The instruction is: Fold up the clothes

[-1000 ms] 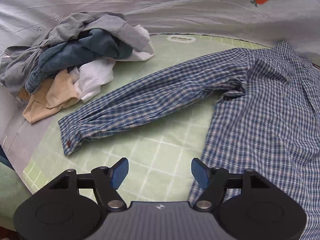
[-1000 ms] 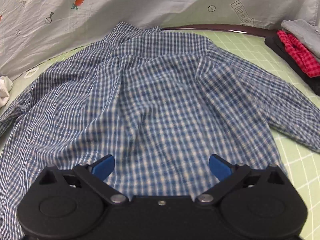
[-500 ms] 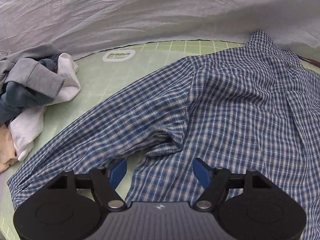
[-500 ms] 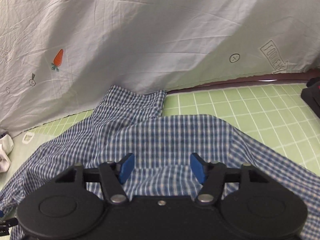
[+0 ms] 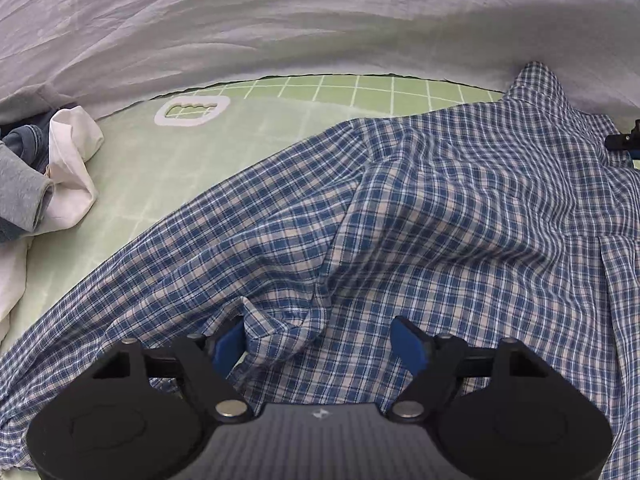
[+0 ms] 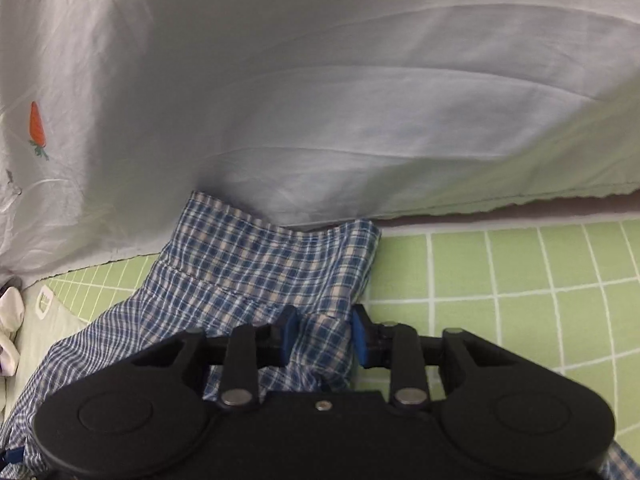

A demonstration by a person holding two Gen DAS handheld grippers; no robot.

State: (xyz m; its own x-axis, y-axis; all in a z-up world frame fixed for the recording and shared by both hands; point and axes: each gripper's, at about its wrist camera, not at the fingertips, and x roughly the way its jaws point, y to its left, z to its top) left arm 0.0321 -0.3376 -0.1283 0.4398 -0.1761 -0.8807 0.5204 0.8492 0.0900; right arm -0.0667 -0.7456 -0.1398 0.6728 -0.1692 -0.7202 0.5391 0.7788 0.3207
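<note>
While both hands have swept in from the hem and sleeve toward the top of the garment, the scene reads as follows.

Shirt: the blue plaid shirt (image 5: pixel 460 216) lies spread, back up, on the green gridded mat (image 5: pixel 256 128), its collar (image 6: pixel 256 248) against the draped grey sheet (image 6: pixel 360 100) at the far edge.

Change at the collar: a second ago the right gripper (image 6: pixel 322 334) hung wide over the shirt's back; now its jaws are closing, with a bunch of plaid at the right end of the collar between the blue pads (image 6: pixel 289 332).

Change at the underarm: the left gripper (image 5: pixel 320 346), a second ago over bare mat beside the sleeve cuff, now sits over the seam where the left sleeve (image 5: pixel 168 264) meets the body. Its jaws are wide and opening, straddling a raised ridge of cloth; the pads do not press on it.

Meaning for the task: my judgement is that a two-point hold on the shirt's top is being set up for the first fold; one side is nearly taken, the other not yet.

Surroundings: the heap of unfolded clothes (image 5: pixel 48 176) lies at the mat's left, apart from the sleeve.
</note>
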